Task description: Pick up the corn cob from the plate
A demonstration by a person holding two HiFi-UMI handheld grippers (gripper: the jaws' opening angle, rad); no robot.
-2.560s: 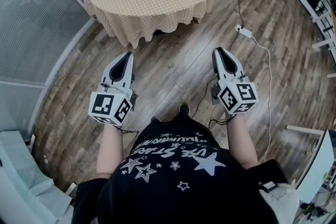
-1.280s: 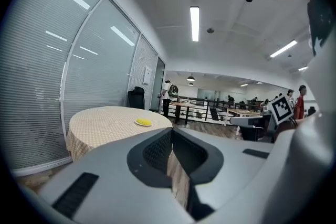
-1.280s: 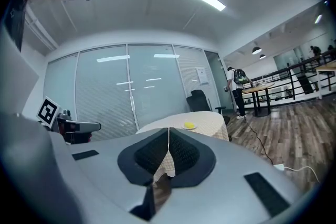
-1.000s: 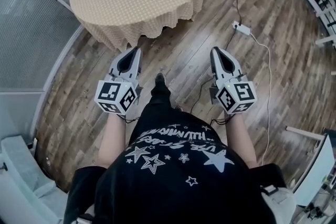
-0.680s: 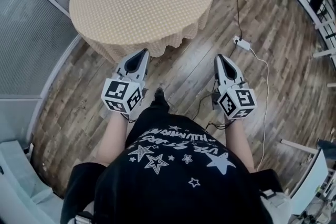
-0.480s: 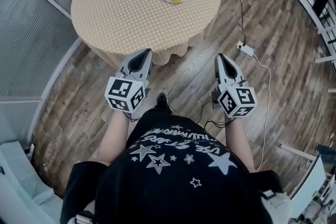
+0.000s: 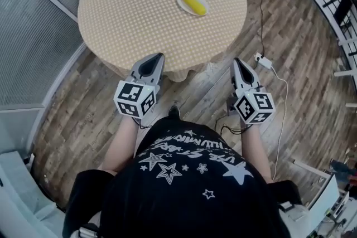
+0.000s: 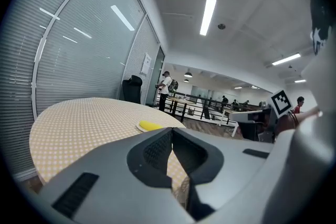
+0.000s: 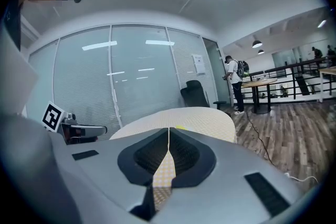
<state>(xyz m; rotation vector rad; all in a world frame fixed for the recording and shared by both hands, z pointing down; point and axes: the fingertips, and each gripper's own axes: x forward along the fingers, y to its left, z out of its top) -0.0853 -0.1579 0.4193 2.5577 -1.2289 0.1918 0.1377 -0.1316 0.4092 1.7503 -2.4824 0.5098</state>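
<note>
Fingers pressed together, empty, on left gripper [image 7: 157, 57] and right gripper [image 7: 239, 62]; we've reached the round beige-checked table's [image 7: 128, 8] near edge, the yellow corn cob [image 7: 193, 3] on its white oval plate [image 7: 180, 2] closer, not yet within reach.

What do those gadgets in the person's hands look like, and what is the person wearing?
Both the left gripper and the right gripper are light grey, beak-shaped shells with dark ribbed pads inside. Each carries a white cube with black square markers at its back, and thin dark cables trail beneath. The person wears a black short-sleeved T-shirt with white stars and lettering.
</note>
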